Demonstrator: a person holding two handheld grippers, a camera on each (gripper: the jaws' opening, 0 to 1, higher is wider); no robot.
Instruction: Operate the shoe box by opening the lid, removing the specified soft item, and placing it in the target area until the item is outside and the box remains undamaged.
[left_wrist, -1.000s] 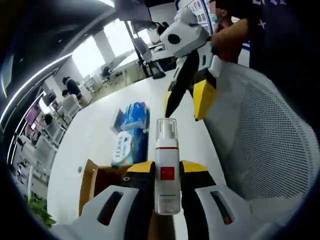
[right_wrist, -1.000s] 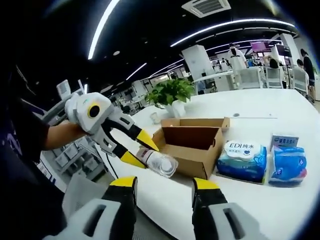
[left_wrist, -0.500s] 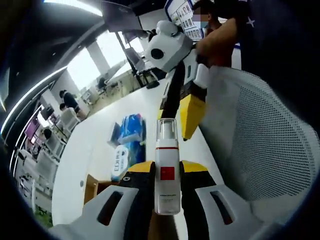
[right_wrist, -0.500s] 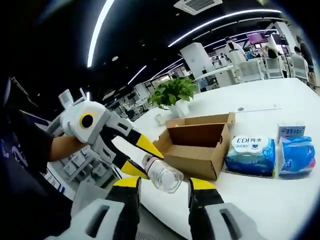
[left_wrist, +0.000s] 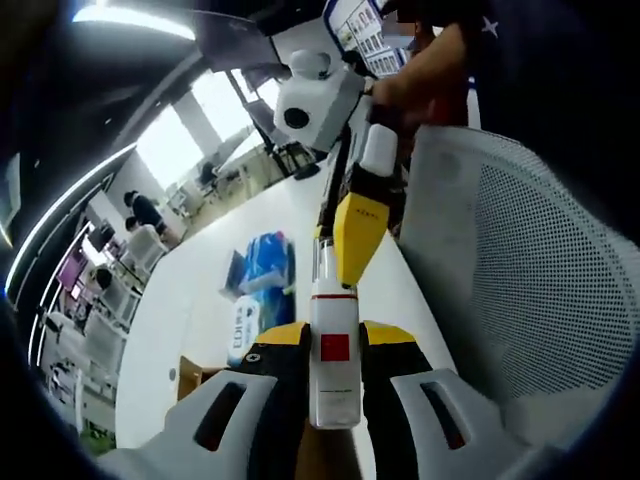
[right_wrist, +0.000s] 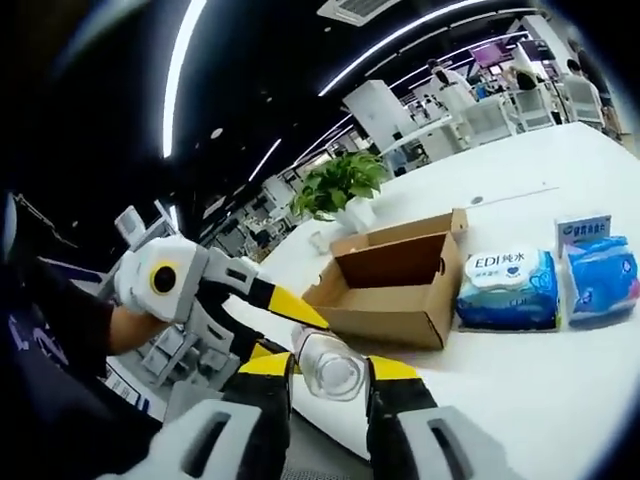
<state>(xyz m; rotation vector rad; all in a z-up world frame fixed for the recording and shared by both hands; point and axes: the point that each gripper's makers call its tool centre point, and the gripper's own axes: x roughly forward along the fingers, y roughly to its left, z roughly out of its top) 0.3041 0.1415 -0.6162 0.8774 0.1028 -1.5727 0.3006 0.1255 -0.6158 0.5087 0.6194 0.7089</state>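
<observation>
Left gripper (left_wrist: 333, 345): my jaws are clenched on the pump bottle (left_wrist: 333, 360), one yellow-tipped jaw on each side of its body; in the right gripper view this gripper (right_wrist: 290, 335) enters from the left, holding the bottle.
Pump bottle: white body with a red square label, pointing straight ahead of my left jaws; its clear end (right_wrist: 330, 365) lies between my right jaws.
Right gripper (right_wrist: 330, 372): jaws parted, one on each side of the bottle's clear end; whether they touch it I cannot tell. In the left gripper view, this gripper (left_wrist: 352, 235) hangs just beyond the bottle's top, covering it.
Shoe box (right_wrist: 392, 285): brown cardboard, open, on the white bench (right_wrist: 560, 380) beyond my right jaws.
Wipe packs: one white-and-blue (right_wrist: 507, 288), one blue (right_wrist: 602, 278), right of the box.
Potted plant (right_wrist: 340, 190): behind the box.
Mesh chair (left_wrist: 520, 280): right of my left jaws.
</observation>
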